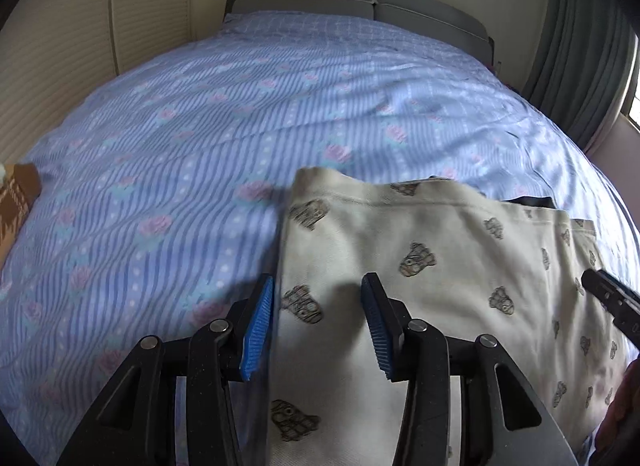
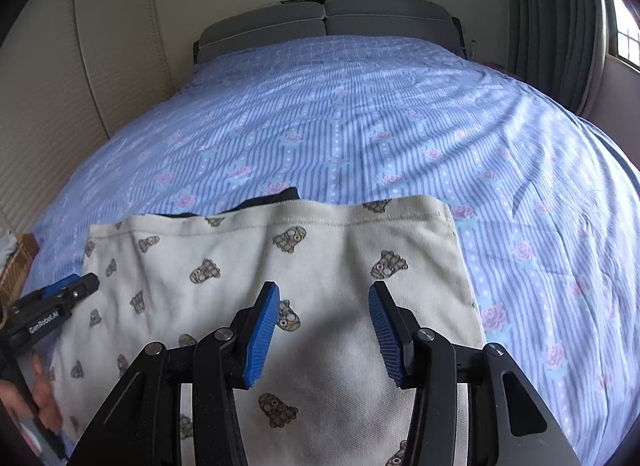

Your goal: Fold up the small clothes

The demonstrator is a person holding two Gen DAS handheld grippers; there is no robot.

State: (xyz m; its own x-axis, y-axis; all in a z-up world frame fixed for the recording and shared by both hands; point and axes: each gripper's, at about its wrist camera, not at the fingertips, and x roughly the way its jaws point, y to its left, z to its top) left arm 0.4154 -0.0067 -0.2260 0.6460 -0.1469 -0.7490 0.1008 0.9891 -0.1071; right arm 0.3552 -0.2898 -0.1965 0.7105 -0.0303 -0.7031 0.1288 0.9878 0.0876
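Note:
A cream garment with small bear prints (image 1: 420, 266) lies flat on the blue bedspread; it also shows in the right wrist view (image 2: 280, 266). A dark piece of cloth (image 2: 272, 199) peeks out from under its far edge. My left gripper (image 1: 318, 298) is open just above the garment's left edge, holding nothing. My right gripper (image 2: 324, 302) is open above the garment's right half, holding nothing. The right gripper's tip (image 1: 604, 294) shows at the right in the left wrist view; the left gripper (image 2: 68, 294) shows at the left in the right wrist view.
The blue striped bedspread with pink roses (image 1: 240, 113) covers the whole bed. A grey headboard (image 2: 324, 21) stands at the far end. A brown patterned item (image 1: 16, 201) lies at the left bed edge. Curtains and a window (image 2: 624, 33) are on the right.

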